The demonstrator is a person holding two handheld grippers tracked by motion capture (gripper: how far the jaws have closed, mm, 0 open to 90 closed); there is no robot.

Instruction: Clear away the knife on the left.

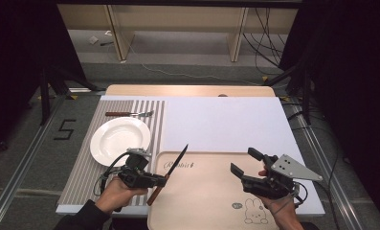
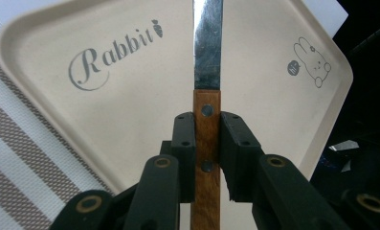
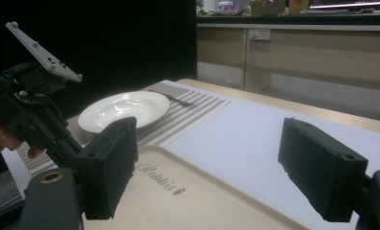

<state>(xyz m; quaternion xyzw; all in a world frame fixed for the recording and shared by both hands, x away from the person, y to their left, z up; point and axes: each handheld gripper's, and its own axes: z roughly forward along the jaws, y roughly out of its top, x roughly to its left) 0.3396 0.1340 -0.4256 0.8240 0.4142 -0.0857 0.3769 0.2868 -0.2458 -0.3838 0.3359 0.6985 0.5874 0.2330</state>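
A knife (image 1: pixel 178 160) with a wooden handle (image 2: pixel 206 139) and a steel blade (image 2: pixel 207 43) is held by my left gripper (image 1: pixel 164 179), whose jaws are shut on the handle. The blade points away and to the right, over the left edge of a beige tray (image 1: pixel 202 191) printed with "Rabbit" (image 2: pixel 112 55). My right gripper (image 1: pixel 243 161) hangs over the tray's right part, jaws wide open with nothing between them (image 3: pixel 216 167). The left gripper (image 3: pixel 29 110) also shows at the left of the right gripper view.
A white plate (image 1: pixel 120 139) sits on a striped placemat (image 1: pixel 82 177) left of the tray. A fork (image 1: pixel 130 113) lies beyond the plate. A white sheet (image 1: pixel 226 124) covers the table behind the tray. The table drops off to the floor at both sides.
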